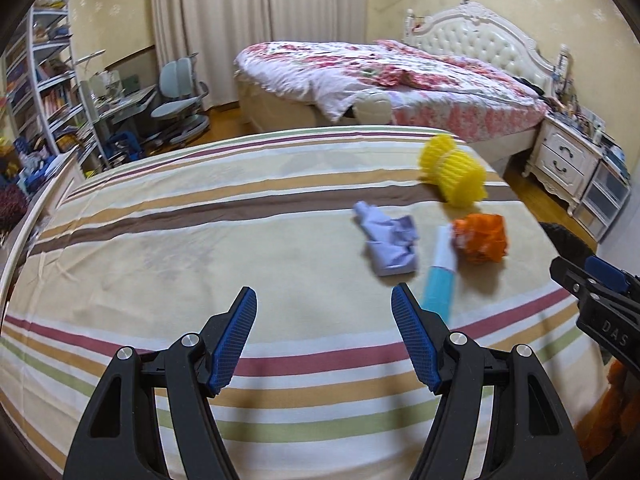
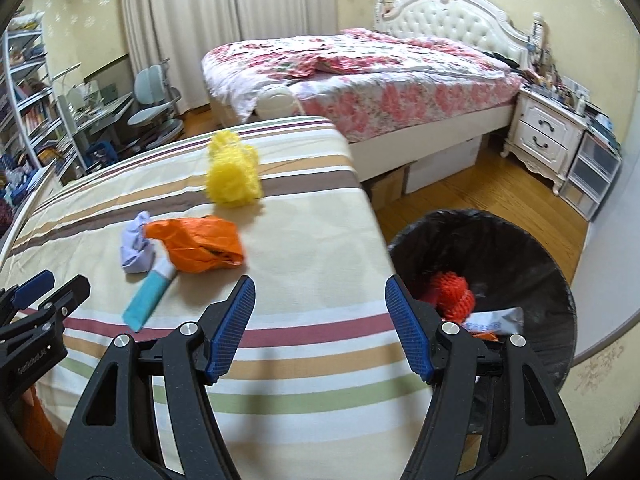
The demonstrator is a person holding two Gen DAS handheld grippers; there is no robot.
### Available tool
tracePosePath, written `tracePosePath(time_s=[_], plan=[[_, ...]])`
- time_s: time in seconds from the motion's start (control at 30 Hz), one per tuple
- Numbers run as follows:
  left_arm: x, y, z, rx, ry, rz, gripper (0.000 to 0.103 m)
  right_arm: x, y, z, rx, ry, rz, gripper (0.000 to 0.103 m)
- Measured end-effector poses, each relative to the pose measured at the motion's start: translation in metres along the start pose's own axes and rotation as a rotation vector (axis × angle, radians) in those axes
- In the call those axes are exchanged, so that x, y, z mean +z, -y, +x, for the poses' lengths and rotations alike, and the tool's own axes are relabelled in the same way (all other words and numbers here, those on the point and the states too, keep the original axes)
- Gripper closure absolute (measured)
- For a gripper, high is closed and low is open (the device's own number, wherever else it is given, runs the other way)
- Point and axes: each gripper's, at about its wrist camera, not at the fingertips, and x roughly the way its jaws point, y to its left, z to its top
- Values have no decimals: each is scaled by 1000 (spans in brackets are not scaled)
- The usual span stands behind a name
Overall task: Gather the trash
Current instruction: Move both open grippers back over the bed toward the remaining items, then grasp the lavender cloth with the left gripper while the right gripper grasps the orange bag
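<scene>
Left wrist view showed the left gripper (image 1: 324,300) spread and empty over the striped cloth (image 1: 160,240); crumpled lilac paper (image 1: 390,246), a teal tube (image 1: 438,280), an orange bag (image 1: 480,238) and yellow mesh (image 1: 454,174) lay ahead to its right; right wrist view showed the right gripper (image 2: 320,290) likewise spread and empty, that litter ahead-left, the black-lined bin (image 2: 532,264) just right.

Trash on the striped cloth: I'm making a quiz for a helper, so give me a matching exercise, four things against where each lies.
Things:
1. yellow mesh
2. orange bag
3. teal tube
4. red net

Places:
A. inside the black bin
B. farthest back on the cloth, apart from the rest
C. beside the purple wad, its white end by the orange bag
D. mid-cloth, right of the purple wad

Pairs: 1-B, 2-D, 3-C, 4-A
</scene>
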Motion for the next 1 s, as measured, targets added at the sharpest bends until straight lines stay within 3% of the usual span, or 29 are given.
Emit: tracePosePath(time_s=[0.43, 0.8, 0.93, 1.0], plan=[[1, -52, 11, 50, -19, -87, 35, 10, -69, 11, 80, -14, -114, 32], [1, -59, 17, 30, -32, -101, 33, 22, -78, 28, 45, -27, -105, 33], [2, -54, 17, 12, -29, -98, 33, 23, -71, 32, 50, -43, -89, 49], [3, -50, 18, 3, -27, -92, 33, 22, -67, 32, 46, -49, -87, 51]])
